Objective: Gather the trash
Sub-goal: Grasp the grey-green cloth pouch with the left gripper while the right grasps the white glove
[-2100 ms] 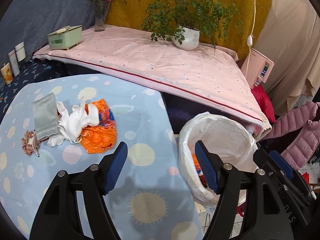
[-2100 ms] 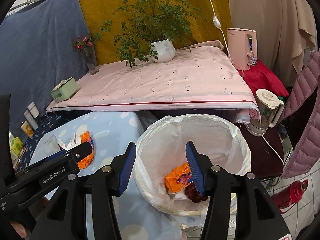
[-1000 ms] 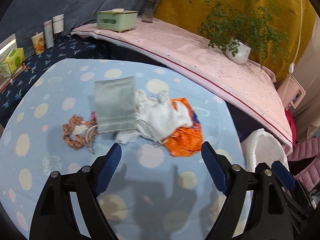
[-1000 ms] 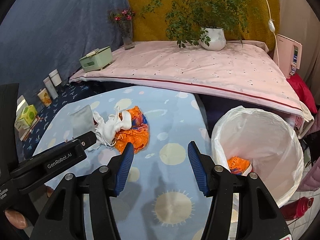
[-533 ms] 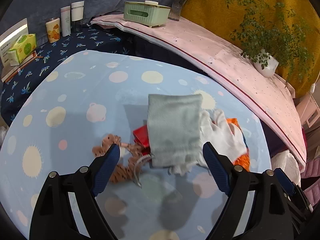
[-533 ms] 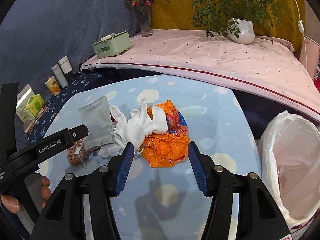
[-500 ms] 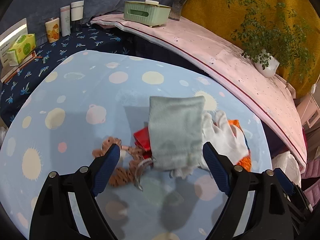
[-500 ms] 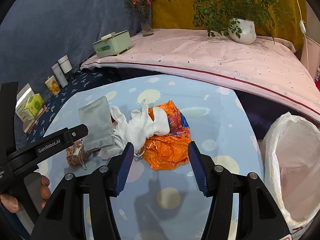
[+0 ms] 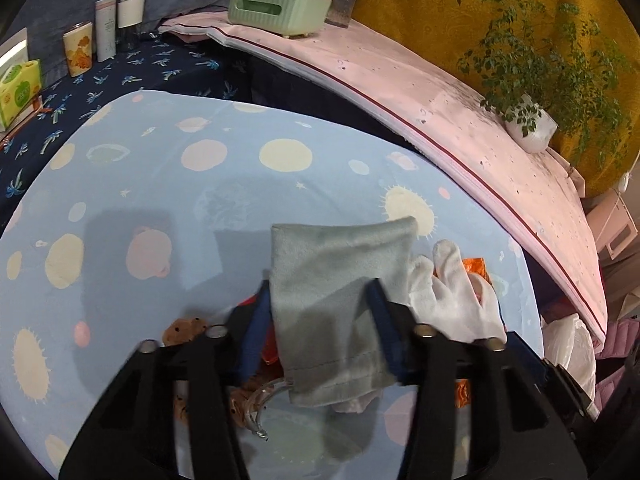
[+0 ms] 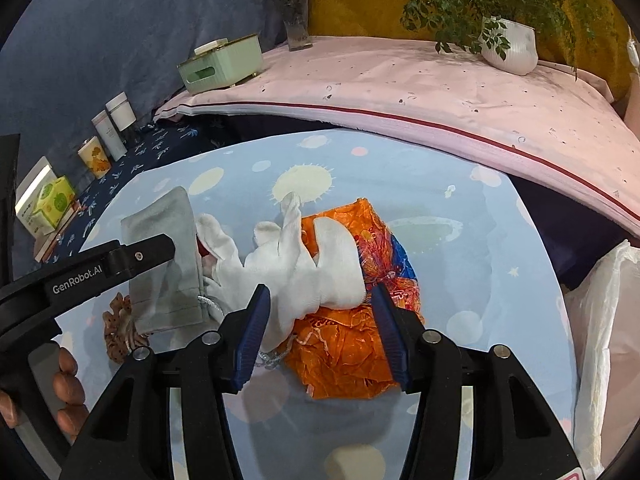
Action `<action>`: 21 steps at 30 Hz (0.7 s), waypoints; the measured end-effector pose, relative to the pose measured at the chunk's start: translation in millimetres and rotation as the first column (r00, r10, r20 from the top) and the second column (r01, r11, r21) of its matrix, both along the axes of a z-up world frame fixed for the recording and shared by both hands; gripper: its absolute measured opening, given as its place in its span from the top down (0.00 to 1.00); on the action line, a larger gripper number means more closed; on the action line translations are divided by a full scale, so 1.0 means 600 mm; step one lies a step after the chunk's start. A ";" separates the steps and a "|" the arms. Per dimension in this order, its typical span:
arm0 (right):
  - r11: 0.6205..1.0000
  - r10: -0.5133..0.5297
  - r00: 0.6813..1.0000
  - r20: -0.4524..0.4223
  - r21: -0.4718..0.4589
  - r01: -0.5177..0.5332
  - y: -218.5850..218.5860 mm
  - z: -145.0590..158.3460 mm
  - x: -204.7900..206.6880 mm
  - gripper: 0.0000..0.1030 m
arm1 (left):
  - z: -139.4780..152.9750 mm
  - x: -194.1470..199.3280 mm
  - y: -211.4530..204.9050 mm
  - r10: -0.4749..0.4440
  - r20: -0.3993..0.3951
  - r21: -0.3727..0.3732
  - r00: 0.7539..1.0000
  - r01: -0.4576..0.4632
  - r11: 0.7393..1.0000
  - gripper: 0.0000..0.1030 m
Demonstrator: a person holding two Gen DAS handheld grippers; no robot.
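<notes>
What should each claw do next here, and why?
Probably finish closing, then lift. The left claw straddles the grey pouch, its jaws closing at the pouch's edges. The right claw is closing around the white glove lying on the orange wrapper. The lined bin waits to the right.

Matt grey cloth pouch (image 9: 336,300), crinkled glossy wrapper (image 10: 352,344)

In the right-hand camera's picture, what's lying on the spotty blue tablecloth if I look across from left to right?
Brown scrunchie → grey pouch → white glove → orange wrapper → white bin bag, just off the table's right edge.
</notes>
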State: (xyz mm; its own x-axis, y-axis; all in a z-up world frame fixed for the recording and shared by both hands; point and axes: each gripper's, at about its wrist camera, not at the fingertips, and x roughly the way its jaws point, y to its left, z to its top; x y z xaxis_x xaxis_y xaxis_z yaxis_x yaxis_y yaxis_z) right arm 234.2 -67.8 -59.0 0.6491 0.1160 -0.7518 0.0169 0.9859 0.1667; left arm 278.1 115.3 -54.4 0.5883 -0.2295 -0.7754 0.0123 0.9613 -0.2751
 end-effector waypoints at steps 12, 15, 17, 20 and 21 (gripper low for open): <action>0.998 0.058 0.997 0.057 0.019 -0.059 0.010 0.042 -0.015 0.88 | 0.048 -0.024 -0.007 -0.015 0.053 -0.003 0.998 0.015 1.000 0.98; 0.998 0.062 0.993 0.102 0.019 -0.065 0.008 0.077 -0.026 0.88 | 0.077 -0.035 -0.010 -0.021 0.088 -0.007 0.996 0.022 1.000 0.98; 0.998 0.062 0.989 0.135 0.018 -0.065 0.007 0.101 -0.034 0.88 | 0.100 -0.044 -0.014 -0.027 0.115 -0.009 0.993 0.028 1.000 0.98; 0.998 0.057 0.982 0.180 0.015 -0.061 0.000 0.136 -0.049 0.88 | 0.129 -0.058 -0.024 -0.040 0.150 -0.015 0.988 0.043 0.999 0.98; 0.998 0.054 0.980 0.194 0.013 -0.058 -0.005 0.146 -0.054 0.88 | 0.140 -0.063 -0.029 -0.050 0.161 -0.016 0.986 0.053 0.998 0.98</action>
